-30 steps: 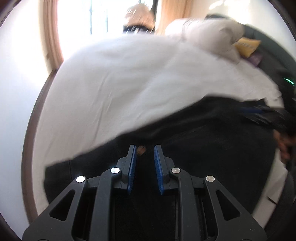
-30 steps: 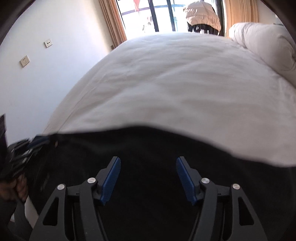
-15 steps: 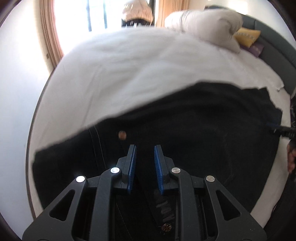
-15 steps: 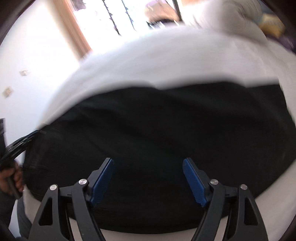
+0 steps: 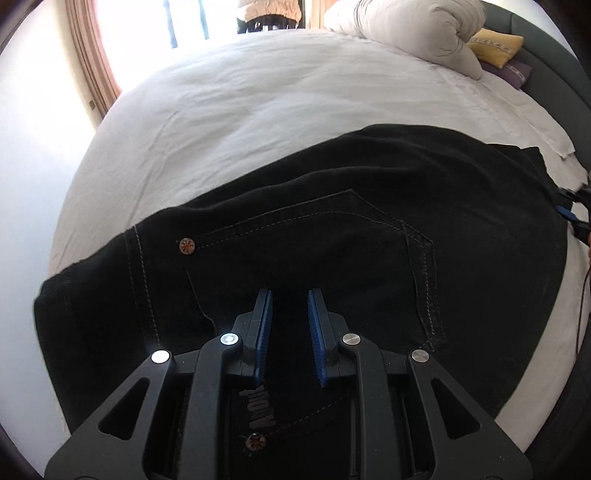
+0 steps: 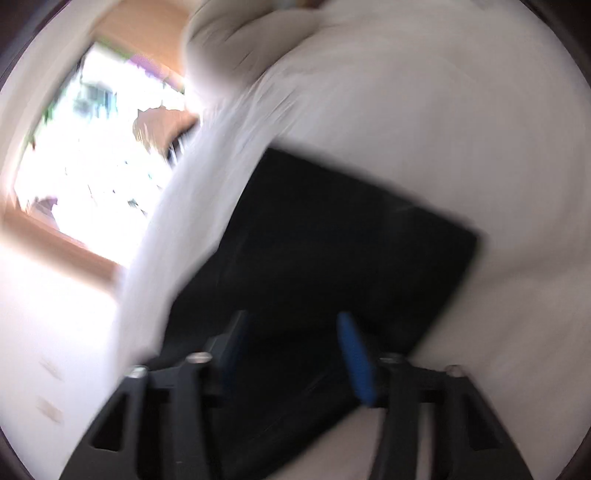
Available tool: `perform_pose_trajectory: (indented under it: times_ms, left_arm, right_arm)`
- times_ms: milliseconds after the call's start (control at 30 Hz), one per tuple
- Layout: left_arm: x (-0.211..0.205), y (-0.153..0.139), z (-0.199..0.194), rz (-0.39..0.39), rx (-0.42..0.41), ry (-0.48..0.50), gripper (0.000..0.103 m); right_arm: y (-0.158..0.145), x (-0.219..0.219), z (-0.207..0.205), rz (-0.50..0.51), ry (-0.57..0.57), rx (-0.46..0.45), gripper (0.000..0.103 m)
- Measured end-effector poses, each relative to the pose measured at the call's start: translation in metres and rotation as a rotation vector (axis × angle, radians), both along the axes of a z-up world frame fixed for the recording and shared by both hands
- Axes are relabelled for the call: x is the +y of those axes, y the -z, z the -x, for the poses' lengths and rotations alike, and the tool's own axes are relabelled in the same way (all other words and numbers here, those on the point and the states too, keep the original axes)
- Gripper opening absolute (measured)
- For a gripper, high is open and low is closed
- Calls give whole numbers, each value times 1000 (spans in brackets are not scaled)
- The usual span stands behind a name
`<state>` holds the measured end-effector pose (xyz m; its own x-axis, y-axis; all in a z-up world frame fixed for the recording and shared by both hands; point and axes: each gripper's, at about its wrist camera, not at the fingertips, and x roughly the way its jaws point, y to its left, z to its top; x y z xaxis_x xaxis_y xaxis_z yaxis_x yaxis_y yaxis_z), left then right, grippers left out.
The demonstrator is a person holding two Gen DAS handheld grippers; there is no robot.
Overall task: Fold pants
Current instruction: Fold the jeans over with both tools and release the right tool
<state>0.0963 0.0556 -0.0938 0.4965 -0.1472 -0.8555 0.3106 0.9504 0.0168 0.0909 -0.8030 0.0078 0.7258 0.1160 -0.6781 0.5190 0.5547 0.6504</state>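
1. The black pants [image 5: 332, 236] lie spread flat on the white bed sheet [image 5: 258, 110], with a stitched pocket and a copper rivet [image 5: 186, 246] facing up in the left wrist view

2. The left gripper [image 5: 290, 328] points steeply down over the pants; its blue pads stand nearly together with only a narrow gap, and dark fabric fills the view behind and below that gap (whether a fold is pinched between the pads cannot be told)

3. At the right edge of the left wrist view the tip of the other tool shows beside the far end of the garment

4. The right wrist view is heavily blurred and tilted: the pants [image 6: 332, 251] appear there as a dark folded slab on the sheet [image 6: 461, 129]

5. The right gripper [image 6: 295, 354] has its jaws apart and they have just been closing; the near part of the pants lies under and between them, yet the pads do not visibly press on it

6. A rolled white duvet [image 5: 413, 29] and a yellow cushion [image 5: 495, 42] lie at the head of the bed, well apart from the pants
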Motion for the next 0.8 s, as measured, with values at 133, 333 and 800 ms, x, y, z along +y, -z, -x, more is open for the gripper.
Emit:
perform_pose_trajectory:
  times_ms: [133,333,800]
  left_arm:
    - [2,-8,2,11,10,-4,19]
    - [-7,-10,8,64,21,-24,20]
    - [-10,-10,19,121,40,-22,20]
  right_arm:
    - [-22,-42,50,64,213,-22,56]
    - [-7,-63,75,-121,213,-82,67]
    - [1,-63,61,-222,136,45,67]
